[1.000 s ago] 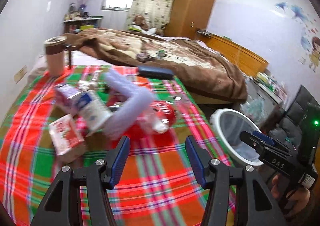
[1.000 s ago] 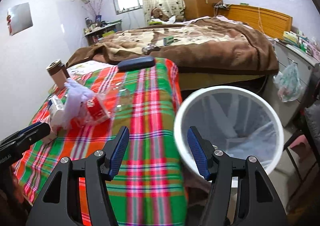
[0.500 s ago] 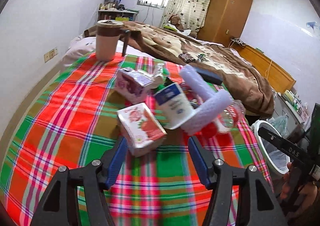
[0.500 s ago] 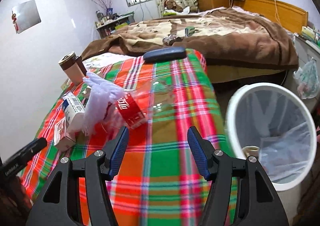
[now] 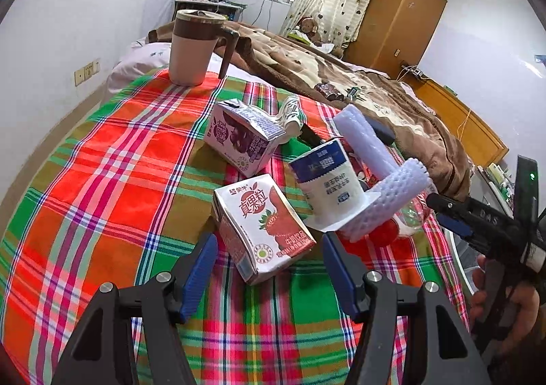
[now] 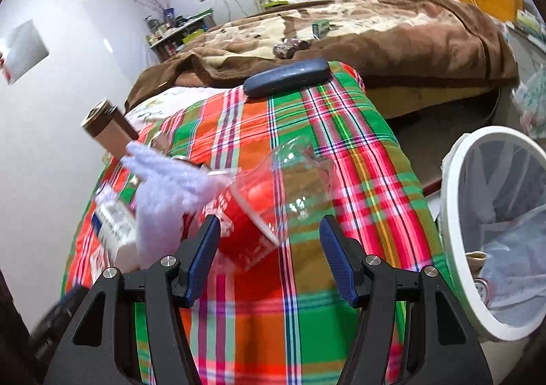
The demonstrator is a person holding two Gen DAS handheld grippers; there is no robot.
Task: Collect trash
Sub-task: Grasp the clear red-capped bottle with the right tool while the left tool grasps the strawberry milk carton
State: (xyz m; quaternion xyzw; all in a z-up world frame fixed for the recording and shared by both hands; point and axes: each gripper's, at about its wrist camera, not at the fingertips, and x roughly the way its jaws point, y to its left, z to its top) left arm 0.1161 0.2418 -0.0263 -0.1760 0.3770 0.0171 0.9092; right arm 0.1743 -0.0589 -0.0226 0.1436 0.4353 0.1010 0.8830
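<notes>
While both claws hang over the plaid cloth (image 5: 112, 180), neither pinches anything. Left gripper (image 5: 266, 269): jaws spread, strawberry carton (image 5: 262, 224) lying just ahead, its near corner betw. the tips, pads not touching. Beyond it: purple carton (image 5: 242, 139), white cup (image 5: 327, 180) and foam sleeve (image 5: 378, 170) ahead-right; mug (image 5: 192, 47) far ahead, upright. Right gripper (image 6: 269, 255): jaws spread wide, clear bottle w/ red label (image 6: 266, 200) lying directly ahead, near end reaching the gap betw. the tips, no contact seen. White bin (image 6: 454, 214) to its right, off the cloth edge, some trash inside.
</notes>
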